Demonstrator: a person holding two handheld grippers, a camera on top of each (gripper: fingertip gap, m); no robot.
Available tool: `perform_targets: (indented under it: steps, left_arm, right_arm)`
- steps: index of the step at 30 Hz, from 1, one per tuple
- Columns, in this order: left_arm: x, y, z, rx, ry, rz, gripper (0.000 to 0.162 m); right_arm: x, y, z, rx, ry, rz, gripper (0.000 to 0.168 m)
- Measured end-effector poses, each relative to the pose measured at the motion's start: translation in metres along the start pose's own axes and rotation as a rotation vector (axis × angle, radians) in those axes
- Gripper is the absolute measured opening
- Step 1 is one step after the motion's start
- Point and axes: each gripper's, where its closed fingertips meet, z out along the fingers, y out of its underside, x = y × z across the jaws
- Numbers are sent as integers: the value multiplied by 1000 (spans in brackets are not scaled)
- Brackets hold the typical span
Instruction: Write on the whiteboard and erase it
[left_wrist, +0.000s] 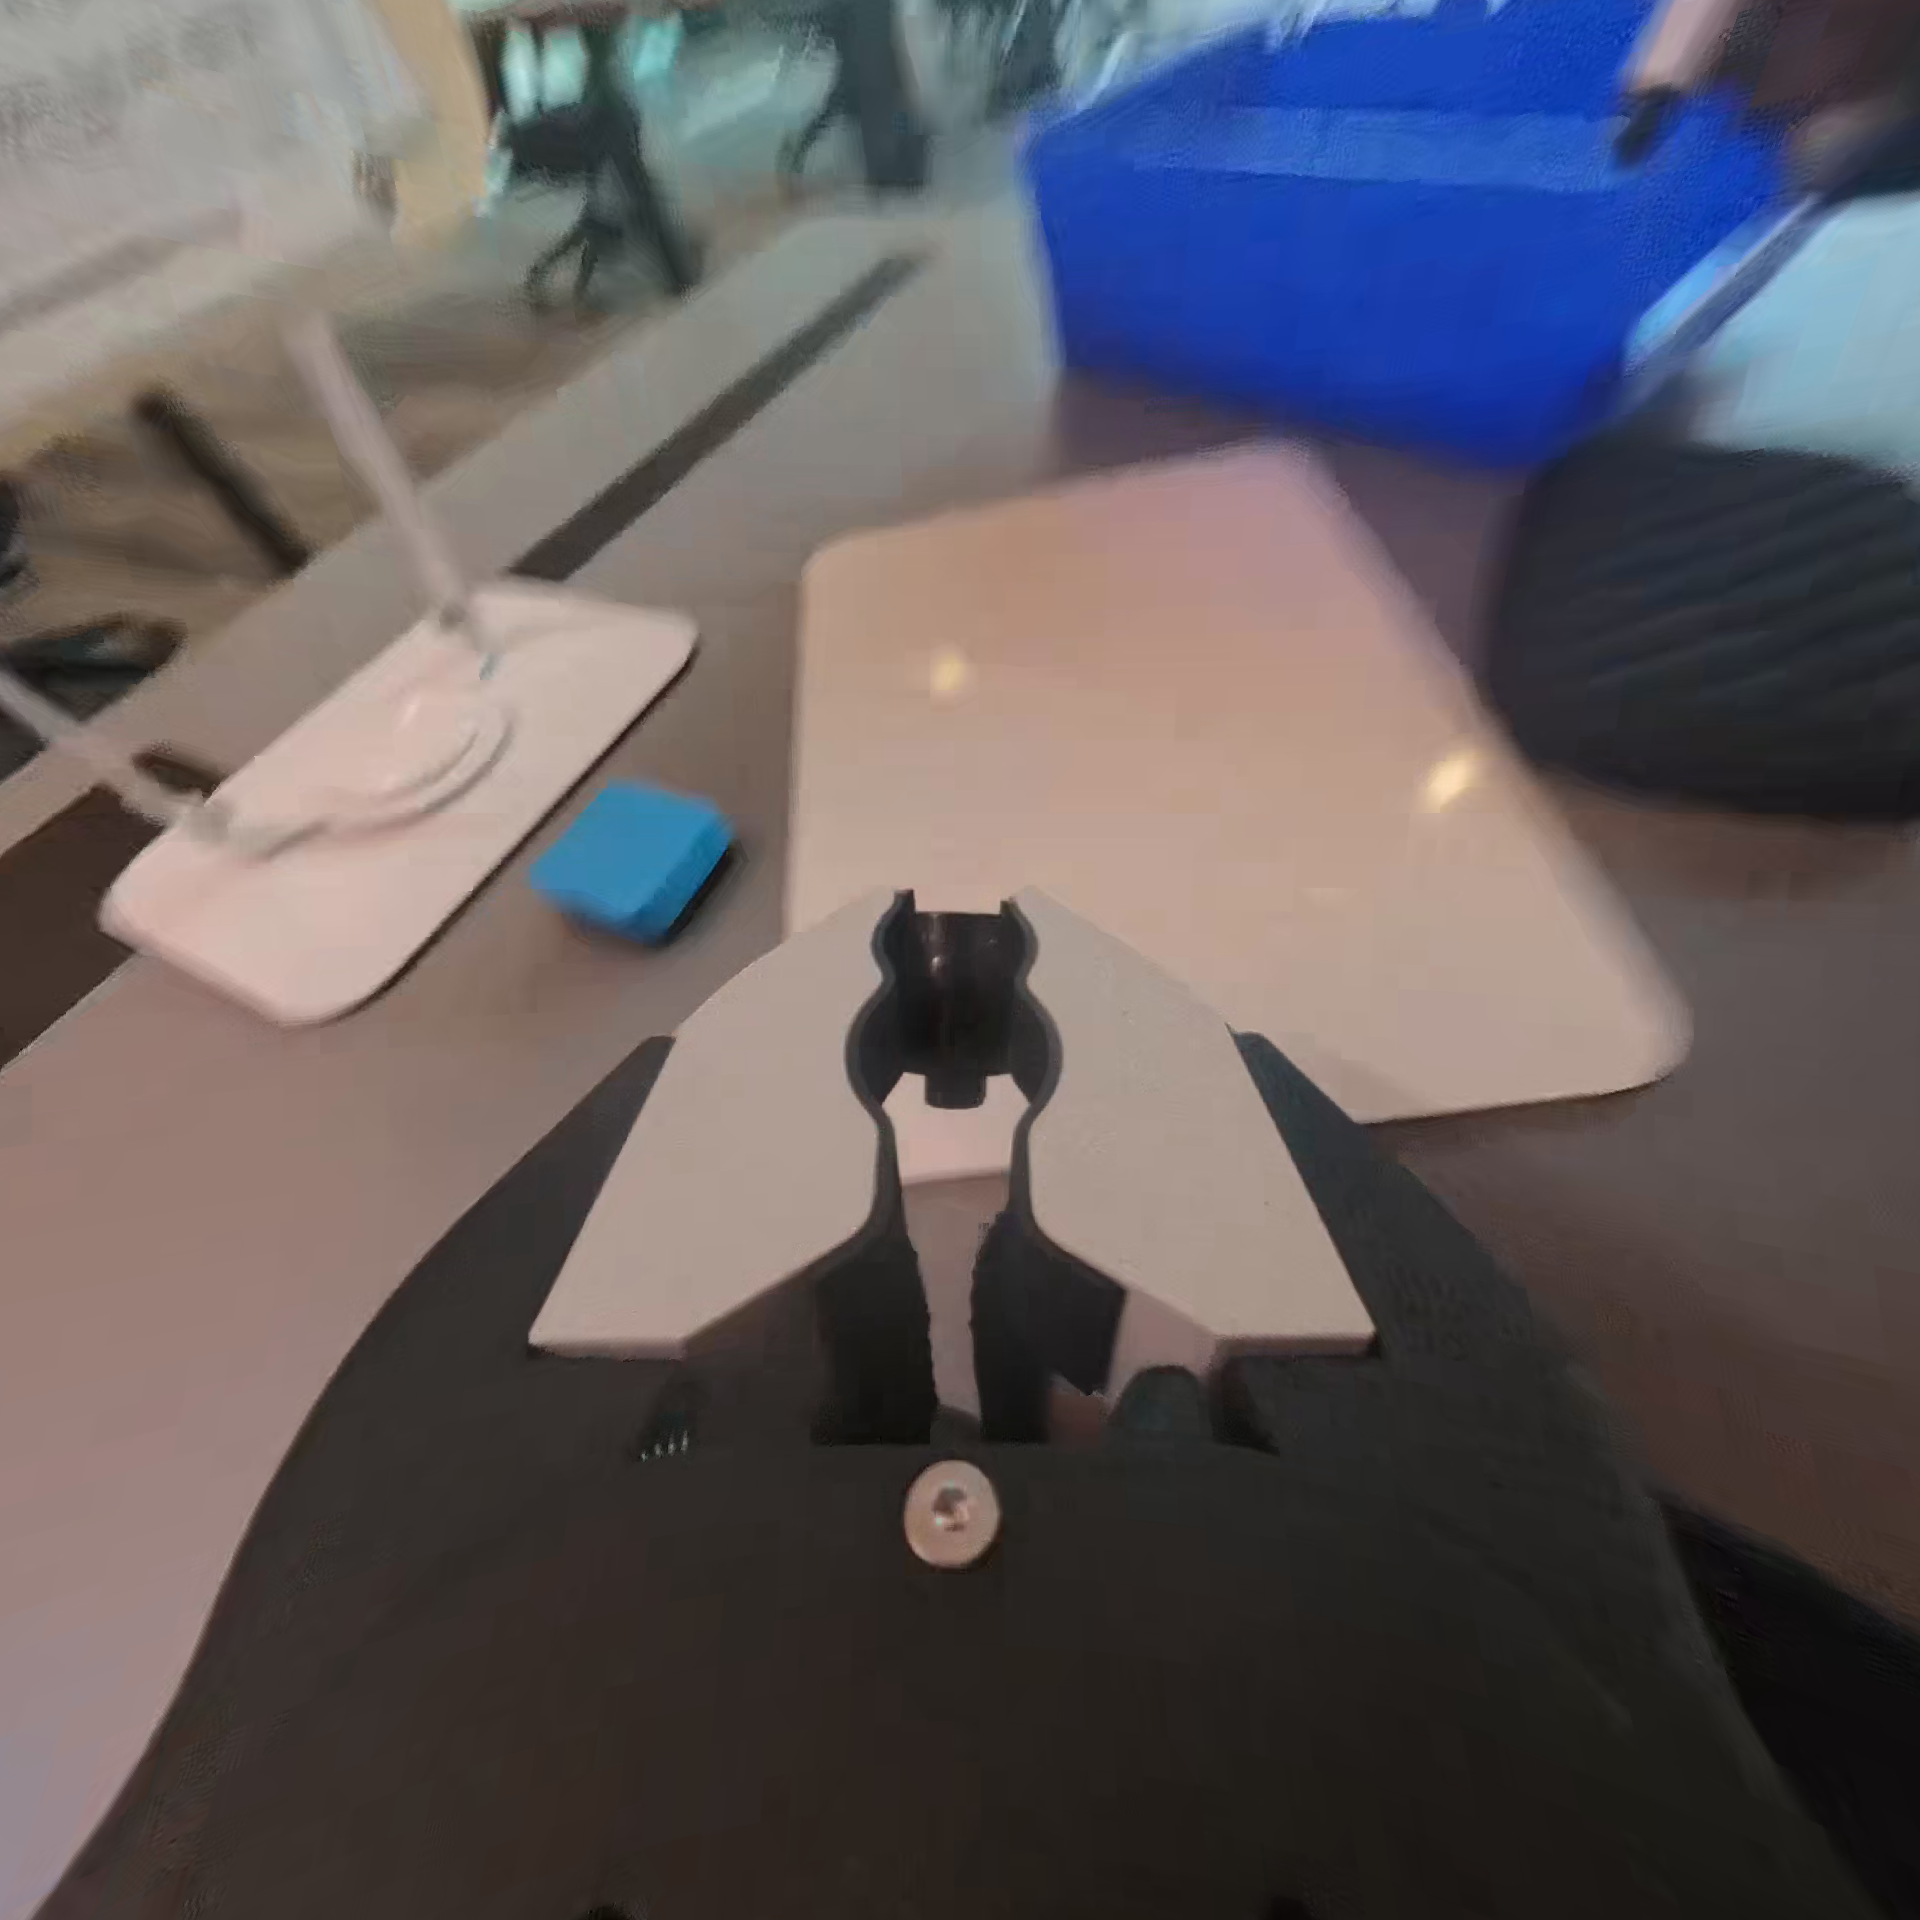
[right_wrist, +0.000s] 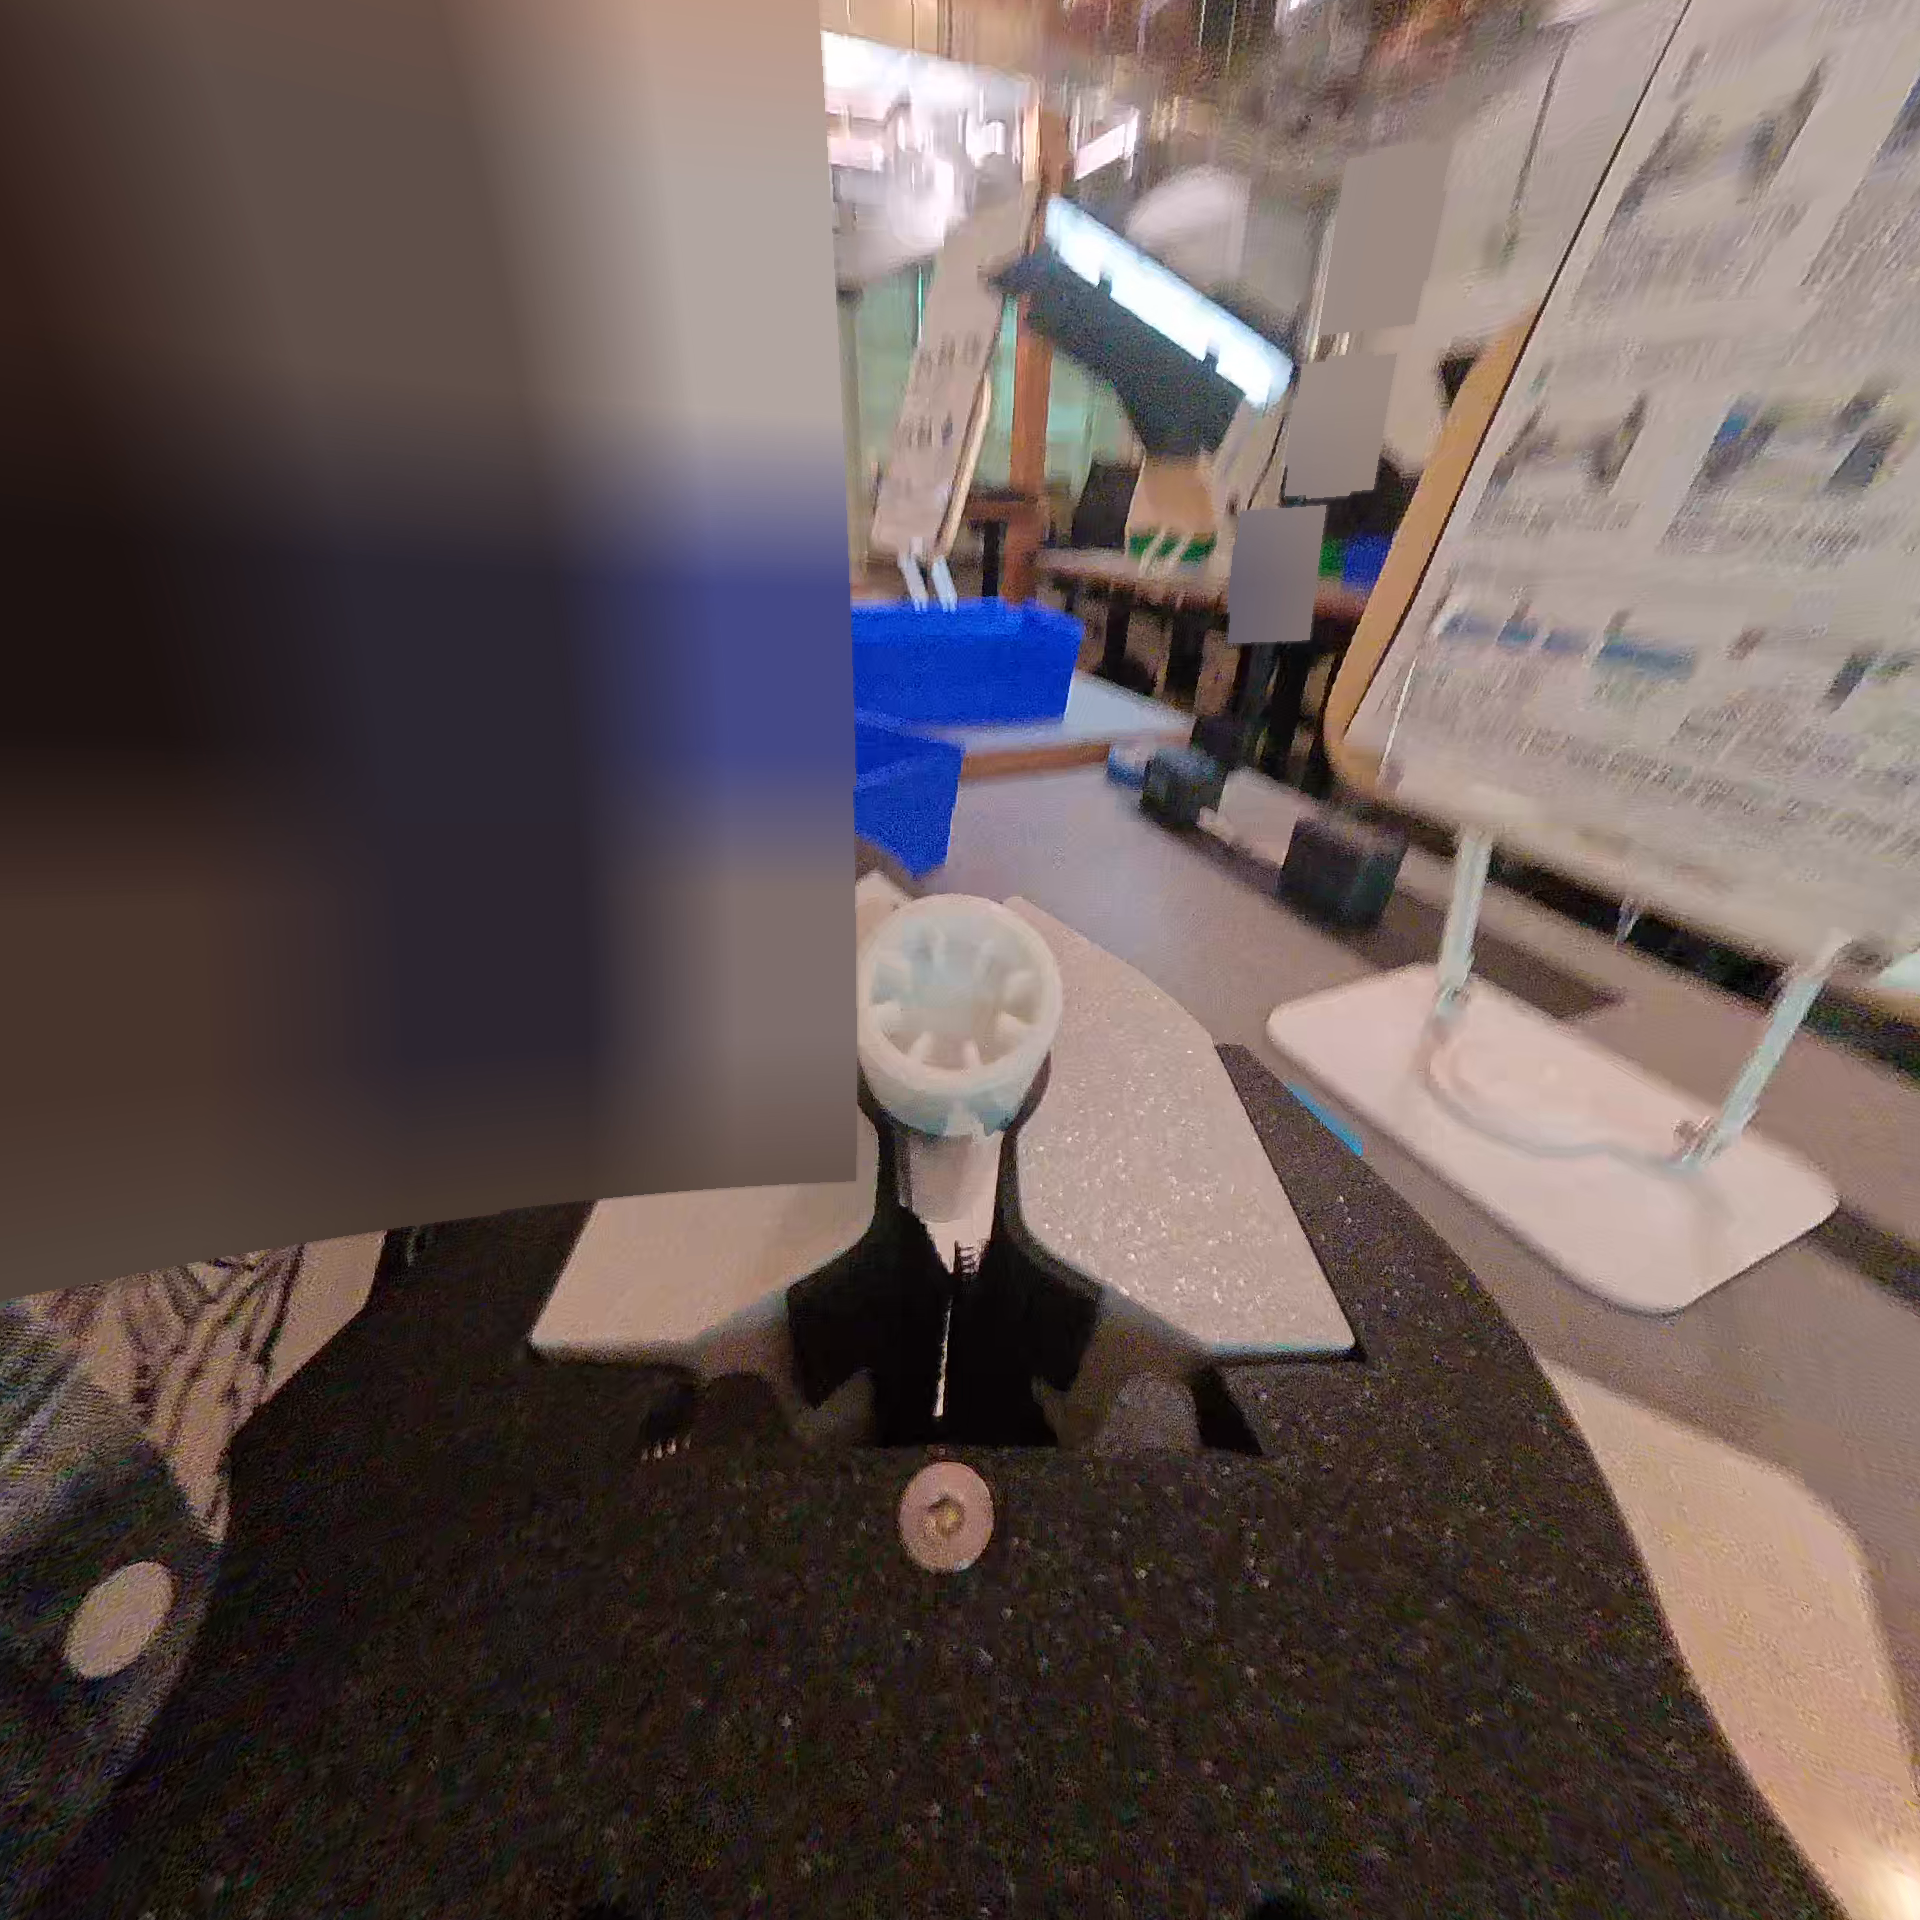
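Two grippers (left_wrist: 956, 914) (right_wrist: 961, 997), glossy rounded whiteboard (left_wrist: 1195, 769)
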Motion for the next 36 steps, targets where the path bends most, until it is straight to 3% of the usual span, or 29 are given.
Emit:
perform_targets:
  steps: [2, 3, 7, 10, 17, 27, 31, 36]
  left_arm:
    - [-21, 45, 13, -234, -64, -3, 16]
    - [-17, 60, 16, -294, -22, -45, 16]
    - [-1, 66, 20, -264, 108, -141, 16]
    - [6, 73, 22, -282, 194, -214, 16]
    - [14, 78, 25, -304, 228, -198, 16]
    - [14, 78, 25, -304, 224, -188, 16]
    - [15, 79, 25, -304, 219, -170, 16]
    - [14, 78, 25, -299, 217, -172, 16]
  right_arm:
    - [17, 64, 37, -187, 21, 65, 14]
    - [26, 88, 50, -243, 23, 99, 14]
    - [42, 125, 82, -312, 19, 155, 14]
    - [44, 135, 96, -358, 23, 134, 14]
    - [34, 149, 118, -398, 0, 104, 14]
    - [18, 158, 88, -521, 17, 86, 14]
    - [38, 156, 100, -476, 44, 58, 14]
    - [12, 152, 123, -428, -50, 78, 14]
